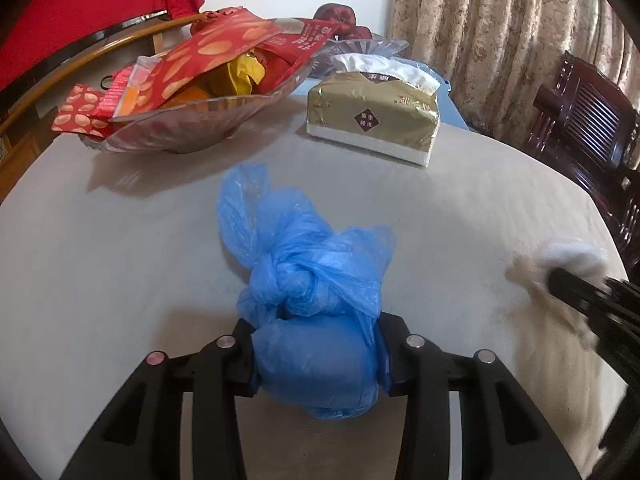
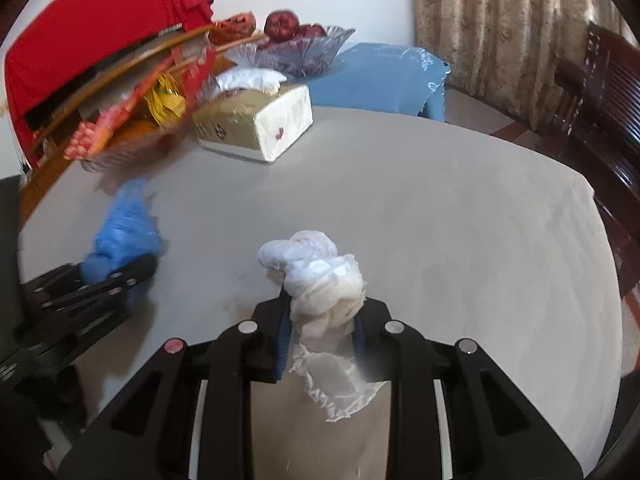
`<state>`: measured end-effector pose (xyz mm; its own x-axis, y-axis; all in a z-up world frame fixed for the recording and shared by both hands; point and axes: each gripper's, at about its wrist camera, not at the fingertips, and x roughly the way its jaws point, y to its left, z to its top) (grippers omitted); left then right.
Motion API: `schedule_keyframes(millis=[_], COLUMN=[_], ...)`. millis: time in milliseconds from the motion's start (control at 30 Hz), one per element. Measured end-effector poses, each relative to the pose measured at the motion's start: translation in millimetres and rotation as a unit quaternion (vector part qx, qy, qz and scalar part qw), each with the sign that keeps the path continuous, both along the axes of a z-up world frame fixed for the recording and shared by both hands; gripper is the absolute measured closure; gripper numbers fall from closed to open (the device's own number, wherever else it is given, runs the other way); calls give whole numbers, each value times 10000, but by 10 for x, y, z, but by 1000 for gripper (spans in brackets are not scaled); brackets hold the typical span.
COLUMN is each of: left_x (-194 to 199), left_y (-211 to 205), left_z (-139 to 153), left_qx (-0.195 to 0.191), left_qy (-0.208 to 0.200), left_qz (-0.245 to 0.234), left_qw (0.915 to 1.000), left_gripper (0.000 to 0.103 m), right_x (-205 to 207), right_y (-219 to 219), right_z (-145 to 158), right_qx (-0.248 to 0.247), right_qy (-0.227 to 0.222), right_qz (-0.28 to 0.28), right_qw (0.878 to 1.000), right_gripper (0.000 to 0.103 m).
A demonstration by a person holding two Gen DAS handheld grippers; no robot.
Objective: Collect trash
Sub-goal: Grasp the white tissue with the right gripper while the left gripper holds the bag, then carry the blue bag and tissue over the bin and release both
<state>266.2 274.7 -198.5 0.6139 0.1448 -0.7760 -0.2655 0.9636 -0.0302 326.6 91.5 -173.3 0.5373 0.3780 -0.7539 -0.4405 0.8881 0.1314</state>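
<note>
My left gripper (image 1: 316, 344) is shut on a knotted blue plastic bag (image 1: 308, 280) and holds it over the grey table (image 1: 120, 248). My right gripper (image 2: 320, 320) is shut on a crumpled white tissue wad (image 2: 320, 276). In the right wrist view the blue bag (image 2: 120, 232) and the left gripper's fingers (image 2: 132, 272) show blurred at the left. In the left wrist view the white wad (image 1: 572, 256) and the right gripper's fingers (image 1: 576, 284) show blurred at the right edge.
A glass bowl (image 1: 180, 128) with red and yellow snack packets stands at the back left. A gold tissue pack (image 1: 376, 116) lies beside it. A glass fruit dish (image 2: 304, 48) with red apples is behind. A dark wooden chair (image 1: 588, 120) stands right of the table.
</note>
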Motion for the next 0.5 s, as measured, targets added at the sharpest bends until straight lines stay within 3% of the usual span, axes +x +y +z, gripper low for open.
schedule_keyframes(millis=[267, 500], left_x=[-50, -492], left_y=[-63, -471], left_z=[37, 159], left_qx=[70, 12], left_qy=[-55, -255], left_qz=[-66, -411], left_qw=[9999, 9988], left_gripper=[62, 62], right_x=[-509, -838], right_y=[-419, -664], right_z=[144, 203], right_qx=[151, 227], right_qy=[-63, -101], right_qz=[-292, -441], right_qw=[9994, 9987], right_gripper=[78, 78])
